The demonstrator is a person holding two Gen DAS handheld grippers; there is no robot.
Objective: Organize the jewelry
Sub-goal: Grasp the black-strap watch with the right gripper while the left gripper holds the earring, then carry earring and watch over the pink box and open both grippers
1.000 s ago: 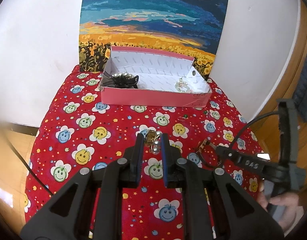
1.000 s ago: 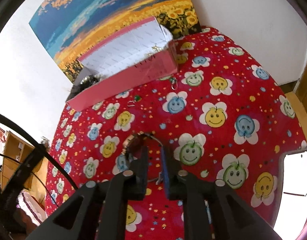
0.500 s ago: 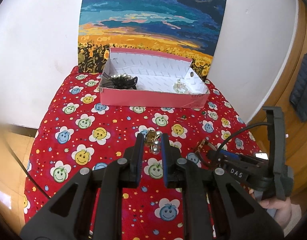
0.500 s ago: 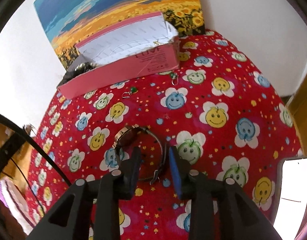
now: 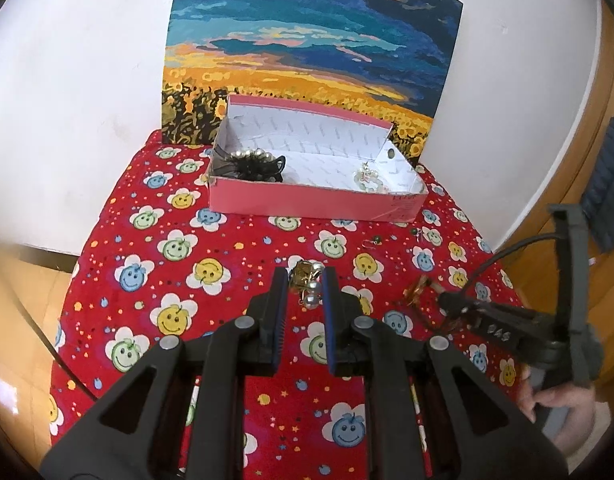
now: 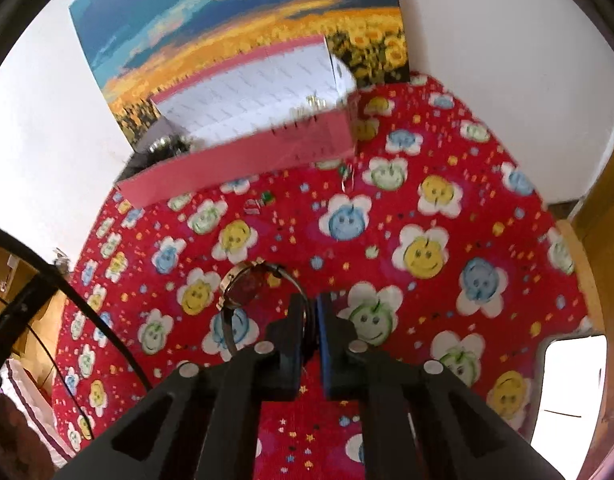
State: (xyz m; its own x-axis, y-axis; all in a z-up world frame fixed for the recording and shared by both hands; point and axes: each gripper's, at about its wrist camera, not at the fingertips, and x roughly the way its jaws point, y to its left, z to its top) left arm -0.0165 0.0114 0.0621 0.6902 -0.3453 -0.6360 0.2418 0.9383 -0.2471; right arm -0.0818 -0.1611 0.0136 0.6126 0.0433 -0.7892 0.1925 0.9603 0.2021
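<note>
**Right gripper pinching bangle, left gripper hanging over pearl piece**

I am looking through both wrist cams. My right gripper (image 6: 311, 312) is sitting with its jaws nearly together, pinching the thin band of the bangle (image 6: 243, 292); the band is running between the two pads. The bangle's round reddish face is lying on the red smiley tablecloth (image 6: 427, 216), left of the fingertips. Whether the band is lifting off the cloth, I cannot tell.

My left gripper (image 5: 305, 284) is sitting with a narrow gap between its jaws, gripping nothing. The gold and pearl piece (image 5: 309, 284) is lying on the cloth, showing in the gap at the fingertips; contact with the pads I cannot tell.

The pink box (image 5: 307, 204) is standing at the far side of the cloth, in front of the sunflower painting (image 5: 307, 40). Inside it, a black and pearl hair piece (image 5: 253, 164) is resting at the left end, and a pale beaded piece (image 5: 369, 178) near the right end. Two small green earrings (image 6: 263, 200) are lying on the cloth just in front of the box, apart from each other.
</note>
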